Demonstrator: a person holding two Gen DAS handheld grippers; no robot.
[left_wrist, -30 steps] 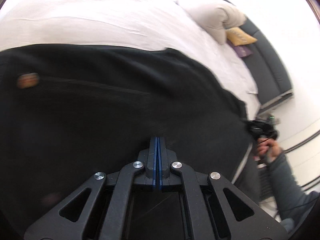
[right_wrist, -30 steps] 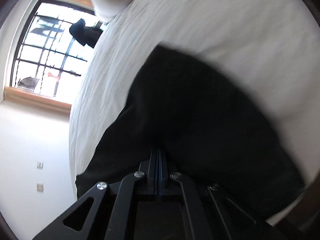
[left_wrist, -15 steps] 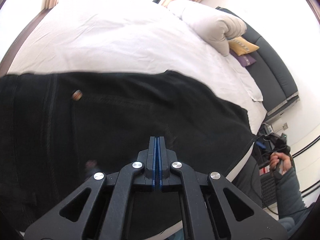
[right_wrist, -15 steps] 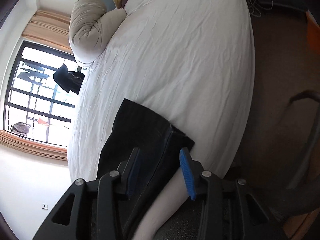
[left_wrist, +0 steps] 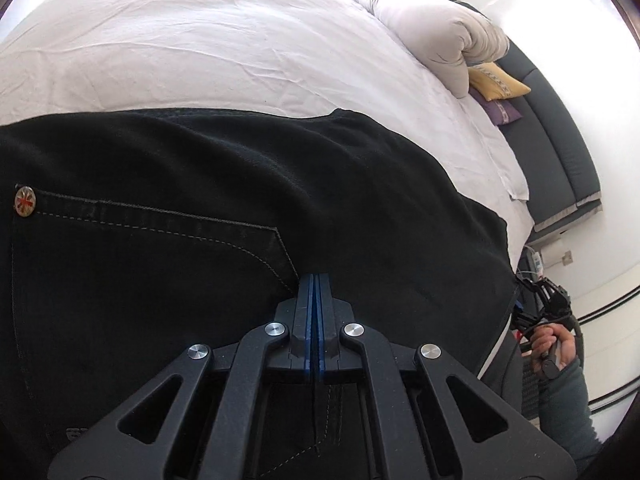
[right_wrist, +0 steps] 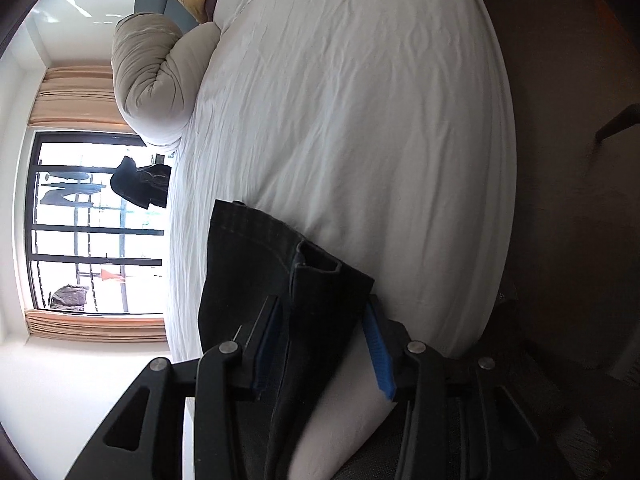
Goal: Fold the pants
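Note:
Black denim pants (left_wrist: 208, 216) lie across the near edge of a white bed (left_wrist: 224, 44). A back pocket with pale stitching and a round metal rivet (left_wrist: 25, 206) show in the left wrist view. My left gripper (left_wrist: 315, 280) is shut on the pants fabric beside the pocket corner. In the right wrist view the hem end of the pants (right_wrist: 280, 264) lies at the bed's edge. My right gripper (right_wrist: 322, 320) is open, its blue pads on either side of the hem, not gripping it.
A rolled grey duvet (left_wrist: 432, 28) and yellow and purple cushions (left_wrist: 498, 80) lie at the bed's far end against a dark headboard (left_wrist: 560, 152). A window (right_wrist: 92, 224) with curtains is beyond the bed. Dark floor (right_wrist: 568, 160) lies beside the bed.
My right gripper has let go of the pants and opened, drawing back from the hem. My left gripper stays shut on the fabric, and the pants have settled flat on the bed.

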